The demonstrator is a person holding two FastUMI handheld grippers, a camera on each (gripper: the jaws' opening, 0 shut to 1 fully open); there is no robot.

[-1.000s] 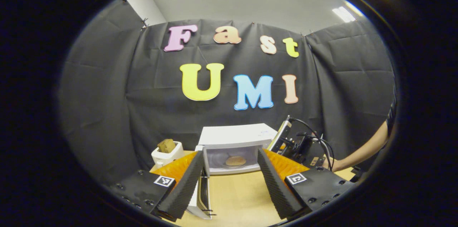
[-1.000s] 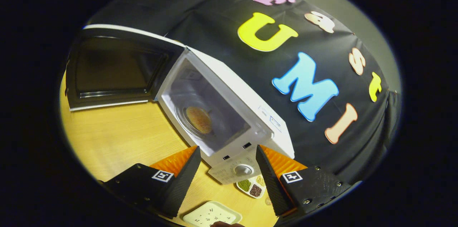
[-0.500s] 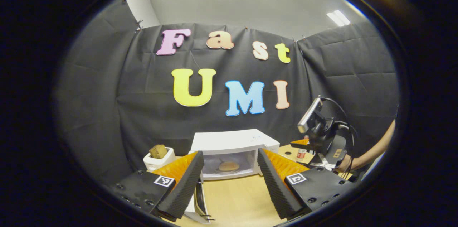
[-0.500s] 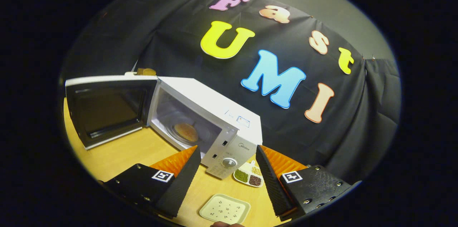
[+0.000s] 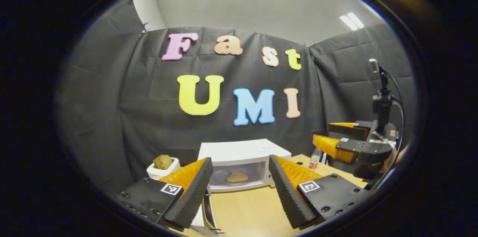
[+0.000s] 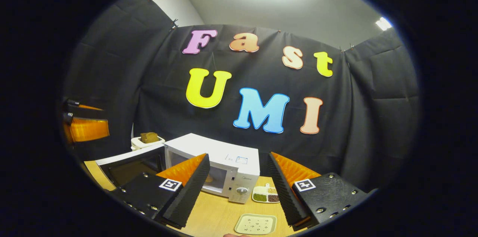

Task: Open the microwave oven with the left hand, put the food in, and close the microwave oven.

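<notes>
While hovering above the wooden table [image 5: 246,207], left gripper [image 5: 239,192] spread wide with nothing between the fingers, facing straight at the microwave [image 5: 242,153] against the far cloth wall. Door [image 5: 207,211] swung open, seen edge-on just past the left finger. Food [image 5: 237,177], a round flat brownish thing, already sitting on the turntable inside the cavity. White toaster [image 5: 160,169] with a slice of bread [image 5: 163,161] left of the microwave, small bottle [image 5: 314,159] to its right. Off at the right, held high, right gripper [image 5: 334,138] with a cabled camera mast on top.

From the right gripper view: right gripper [image 6: 237,192] also gaping wide and empty, well back from the microwave [image 6: 220,162], open door [image 6: 130,166] on the left. Near the control panel, a divided dish of beans [image 6: 266,194]; nearer still, a speckled square plate [image 6: 255,224]. Left gripper [image 6: 86,126] at the far left edge.
</notes>
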